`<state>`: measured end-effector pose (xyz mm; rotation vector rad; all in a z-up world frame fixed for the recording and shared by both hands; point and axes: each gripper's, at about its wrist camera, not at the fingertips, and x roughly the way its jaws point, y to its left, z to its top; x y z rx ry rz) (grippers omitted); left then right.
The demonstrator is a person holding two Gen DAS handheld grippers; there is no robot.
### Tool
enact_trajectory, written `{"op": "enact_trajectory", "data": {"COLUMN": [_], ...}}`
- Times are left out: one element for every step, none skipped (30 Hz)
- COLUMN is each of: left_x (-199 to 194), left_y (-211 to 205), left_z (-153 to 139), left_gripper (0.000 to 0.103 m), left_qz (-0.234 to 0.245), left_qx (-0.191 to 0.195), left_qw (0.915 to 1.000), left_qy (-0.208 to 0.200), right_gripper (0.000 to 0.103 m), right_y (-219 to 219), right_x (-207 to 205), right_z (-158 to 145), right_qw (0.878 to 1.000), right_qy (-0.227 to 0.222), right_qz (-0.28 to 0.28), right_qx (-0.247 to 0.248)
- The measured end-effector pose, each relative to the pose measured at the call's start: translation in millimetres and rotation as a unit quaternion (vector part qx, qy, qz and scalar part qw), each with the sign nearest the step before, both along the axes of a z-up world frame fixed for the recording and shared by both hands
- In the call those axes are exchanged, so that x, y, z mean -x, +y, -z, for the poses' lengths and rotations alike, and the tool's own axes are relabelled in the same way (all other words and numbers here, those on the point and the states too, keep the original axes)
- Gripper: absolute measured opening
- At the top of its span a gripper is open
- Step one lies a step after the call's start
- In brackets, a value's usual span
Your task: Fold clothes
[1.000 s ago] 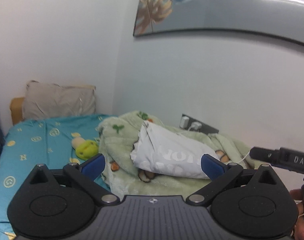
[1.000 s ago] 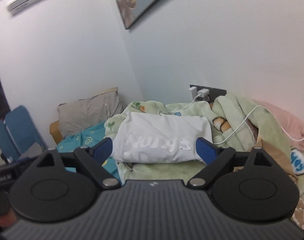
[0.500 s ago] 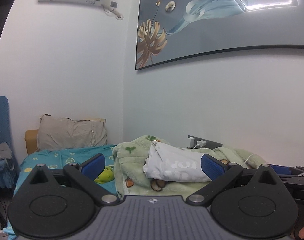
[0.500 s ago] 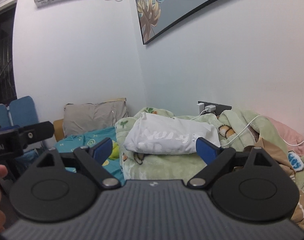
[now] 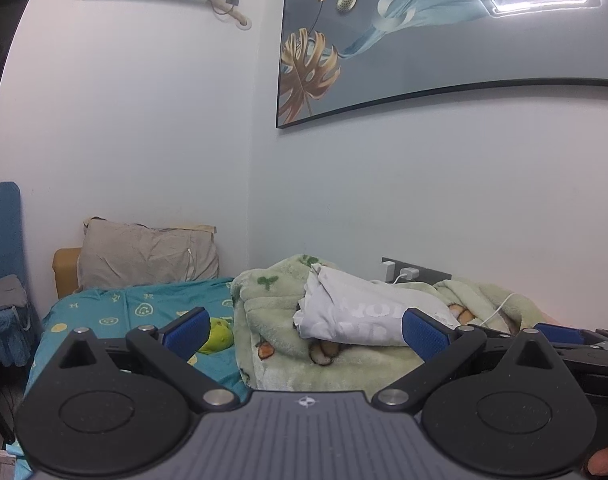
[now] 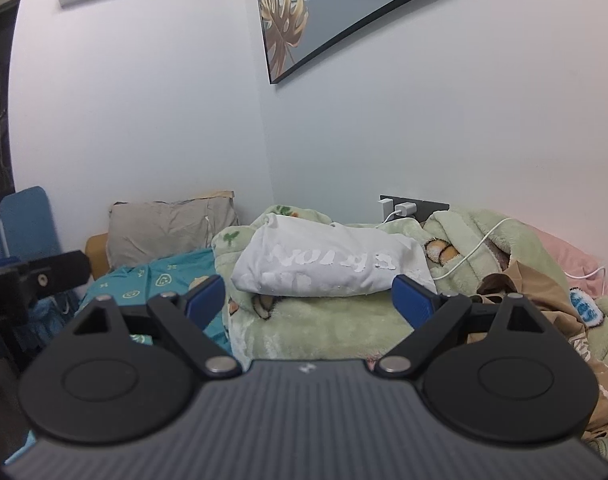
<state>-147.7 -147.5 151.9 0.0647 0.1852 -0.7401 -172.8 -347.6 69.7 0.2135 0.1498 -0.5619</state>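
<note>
Both claws (image 5: 304,330) (image 6: 309,296) raised, agape, empty.

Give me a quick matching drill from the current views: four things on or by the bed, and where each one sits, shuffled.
Things:
1. white garment
2. beige pillow
3. green plush toy
4. white charger

Places:
A. plugged into the dark wall socket
B. on the teal sheet
C. on top of the green blanket
D. propped at the head of the bed

Pairs: 1-C, 2-D, 3-B, 4-A
</note>
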Motion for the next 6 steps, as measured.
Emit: {"op": "enact_trajectory", "data": {"left_x": [1.0,2.2,3.6,4.8,5.9,7.1], "left_y": [-0.2,-0.2,0.3,1.0,1.8,2.6], "left_z": [0.2,0.2,0.0,-0.5,-1.0,-1.4], "left_gripper": [0.103,0.103,0.103,0.103,0.103,0.103], "left_qz": [0.000,0.000,0.001,0.002,0.003,0.004], "left_qx": [-0.001,-0.002,-0.002,-0.001,-0.001,0.000], "left_qw": [1.0000,1.0000,1.0000,1.0000,1.0000,1.0000], "left_qy": [-0.001,-0.003,-0.004,-0.004,-0.004,-0.004], "right_gripper": [0.092,0.092,0.092,0.092,0.092,0.092], "right_y": [0.9,1.7,2.2,2.8,3.4,4.0], "right_x": [0.7,1.4,1.9,2.4,2.8,3.2], "right_z": [-0.5,-1.1,-1.6,-2.2,-2.7,-2.7], "right_qw": [1.000,1.000,1.000,1.000,1.000,1.000], "right_qy": [-0.001,-0.001,-0.001,0.000,0.000,0.001], "right_qz": [0.001,0.002,0.003,0.003,0.004,0.004], "right_qx": [0.002,0.005,0.006,0.007,0.008,0.009]}}
